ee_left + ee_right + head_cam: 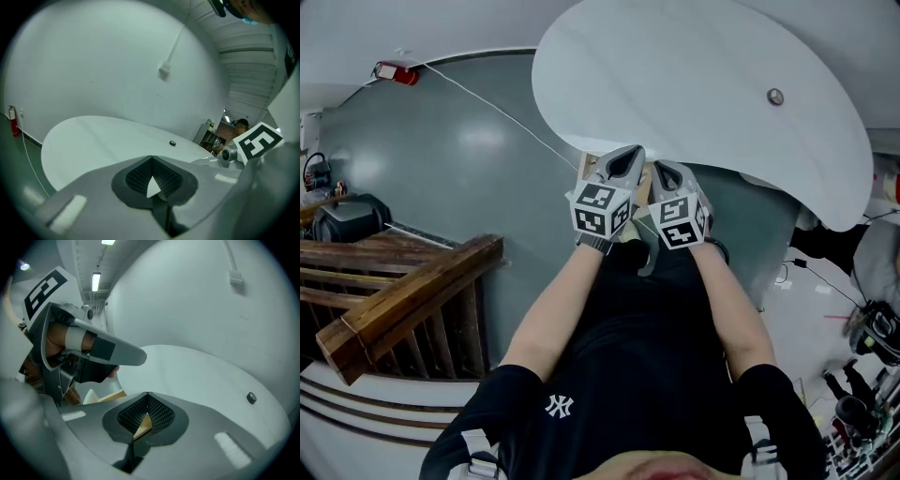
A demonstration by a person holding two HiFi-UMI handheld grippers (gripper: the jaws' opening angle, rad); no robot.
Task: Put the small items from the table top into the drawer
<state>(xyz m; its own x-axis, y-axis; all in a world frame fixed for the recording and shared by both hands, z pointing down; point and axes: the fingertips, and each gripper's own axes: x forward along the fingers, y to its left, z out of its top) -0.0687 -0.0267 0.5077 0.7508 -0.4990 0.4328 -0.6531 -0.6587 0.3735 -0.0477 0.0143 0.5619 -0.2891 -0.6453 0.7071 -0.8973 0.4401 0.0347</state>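
Observation:
A small dark round item (775, 96) lies alone on the white rounded table top (694, 84); it also shows as a small dark round item (172, 143) in the left gripper view and again (251, 398) in the right gripper view. My left gripper (628, 157) and right gripper (666, 172) are held side by side at the table's near edge, both shut with nothing between the jaws. A wooden drawer (592, 165) peeks out under the table edge below them; its wooden rim (108, 396) shows beside the left gripper (138, 357). The drawer's inside is hidden.
A dark wooden railing (403, 291) stands at the left. A white cable (497, 112) runs across the grey floor to a red extinguisher (398, 72). Cables and tools (867, 337) clutter the floor at the right. A person (240, 125) stands far behind the table.

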